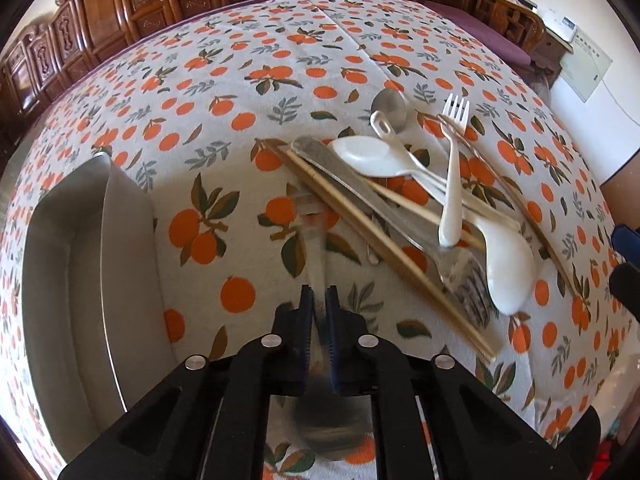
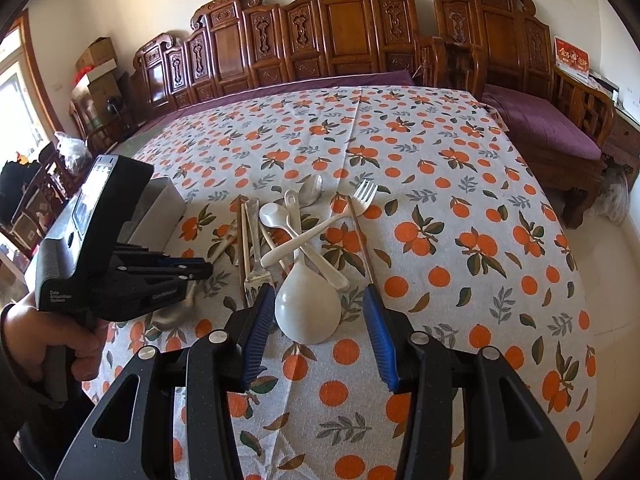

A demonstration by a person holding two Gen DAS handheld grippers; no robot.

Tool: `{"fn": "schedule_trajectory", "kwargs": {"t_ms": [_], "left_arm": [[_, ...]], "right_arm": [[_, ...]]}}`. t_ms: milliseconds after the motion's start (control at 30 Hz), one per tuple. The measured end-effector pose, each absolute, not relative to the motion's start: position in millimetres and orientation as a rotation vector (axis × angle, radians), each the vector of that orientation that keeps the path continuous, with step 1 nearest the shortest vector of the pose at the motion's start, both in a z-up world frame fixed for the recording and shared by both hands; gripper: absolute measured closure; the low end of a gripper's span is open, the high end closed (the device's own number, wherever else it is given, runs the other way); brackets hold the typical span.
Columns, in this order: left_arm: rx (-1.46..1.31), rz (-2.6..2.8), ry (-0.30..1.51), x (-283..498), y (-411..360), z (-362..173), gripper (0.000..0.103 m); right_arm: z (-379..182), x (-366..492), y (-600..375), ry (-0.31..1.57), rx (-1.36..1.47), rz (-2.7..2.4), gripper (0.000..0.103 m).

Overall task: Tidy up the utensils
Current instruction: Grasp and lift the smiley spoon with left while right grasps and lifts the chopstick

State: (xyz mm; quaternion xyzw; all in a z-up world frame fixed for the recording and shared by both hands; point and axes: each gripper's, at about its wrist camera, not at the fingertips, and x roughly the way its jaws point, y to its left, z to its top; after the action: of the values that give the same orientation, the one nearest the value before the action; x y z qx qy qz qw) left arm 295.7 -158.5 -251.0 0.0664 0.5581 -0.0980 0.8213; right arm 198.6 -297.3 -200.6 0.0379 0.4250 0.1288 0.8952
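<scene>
A pile of utensils lies on the orange-print tablecloth: a large white spoon (image 2: 307,312), a white plastic fork (image 2: 320,226), small white spoons (image 2: 274,215), a metal spoon (image 2: 312,191), wooden chopsticks (image 2: 242,240) and a metal fork (image 2: 256,272). My right gripper (image 2: 318,300) is open, its fingers on either side of the large white spoon's bowl. My left gripper (image 1: 318,300) is shut on a metal spoon (image 1: 320,248), blurred, with its bowl (image 2: 170,316) low by the table. It shows from the side in the right wrist view (image 2: 200,270). The pile (image 1: 420,200) lies to its right.
A grey metal tray (image 1: 80,272) sits at the left of the table, also seen in the right wrist view (image 2: 160,208). Carved wooden benches with purple cushions (image 2: 544,128) stand behind and to the right of the table. The table's right edge drops to a pale floor (image 2: 612,280).
</scene>
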Motion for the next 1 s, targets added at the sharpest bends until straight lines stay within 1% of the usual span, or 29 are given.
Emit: {"fn": "schedule_trajectory", "kwargs": {"t_ms": [267,567,600,633,700,767,933,1000], "left_arm": [[0.128,-0.258,1.15,268.2,-144.1,-241.9,0.098],[0.116,-0.311,1.034,243.7,-127.9,-215.3,0.098],[0.11,-0.323,1.013,241.1,-125.4,-212.5,0.098],[0.105,-0.33,1.004,240.0,-123.6,-211.2,0.098],[0.084,-0.349,0.985,237.0,-118.1,-209.6,0.098],[0.068,-0.367,0.966,234.0,-114.4,-208.7,0.098],[0.004,-0.41,0.937,227.1,-106.3,-205.6,0.098],[-0.011,-0.427,0.931,227.1,-105.4,-202.7,0.098]], "right_arm": [[-200.8,198.3,-297.0,0.881,0.081,0.265,0.055],[-211.9,202.7,-310.0,0.895,0.069,0.237,0.055],[-214.7,204.3,-312.7,0.899,0.07,0.234,0.059],[-217.9,205.5,-314.7,0.905,0.064,0.231,0.06],[-224.3,209.2,-320.4,0.912,0.059,0.216,0.066],[-229.5,213.5,-326.3,0.917,0.069,0.203,0.07],[-243.4,233.2,-325.1,0.938,0.058,0.192,0.072],[-250.1,241.3,-319.7,0.953,0.035,0.195,0.075]]}}
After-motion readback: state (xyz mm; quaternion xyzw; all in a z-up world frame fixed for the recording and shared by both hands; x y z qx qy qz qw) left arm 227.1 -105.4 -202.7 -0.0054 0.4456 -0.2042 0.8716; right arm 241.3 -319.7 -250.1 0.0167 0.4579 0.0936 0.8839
